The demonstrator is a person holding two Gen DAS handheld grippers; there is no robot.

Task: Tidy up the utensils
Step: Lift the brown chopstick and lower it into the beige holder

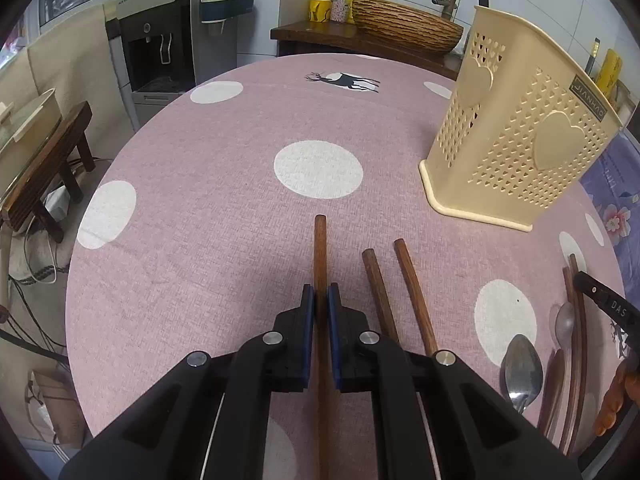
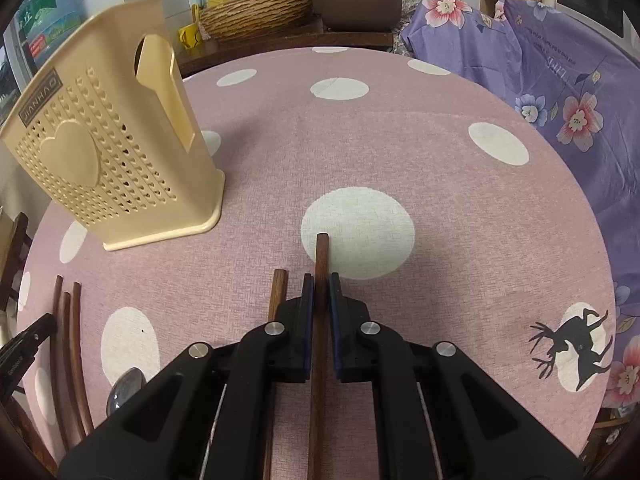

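Right hand-held gripper [image 2: 320, 286] clamps one chopstick [image 2: 321, 256] — beige holder [image 2: 104, 152] left.

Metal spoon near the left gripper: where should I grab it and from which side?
Judging from the left wrist view, take the metal spoon by its narrow neck just below the bowl, coming from above with the jaws across the handle. The bowl looks too wide and rounded to pinch, and wooden utensils lie close on its right, so approach from its left side.

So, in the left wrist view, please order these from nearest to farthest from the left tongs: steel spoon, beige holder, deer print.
1. Steel spoon, low on the right.
2. Beige holder, standing upper right.
3. Deer print, at the cloth's far edge.
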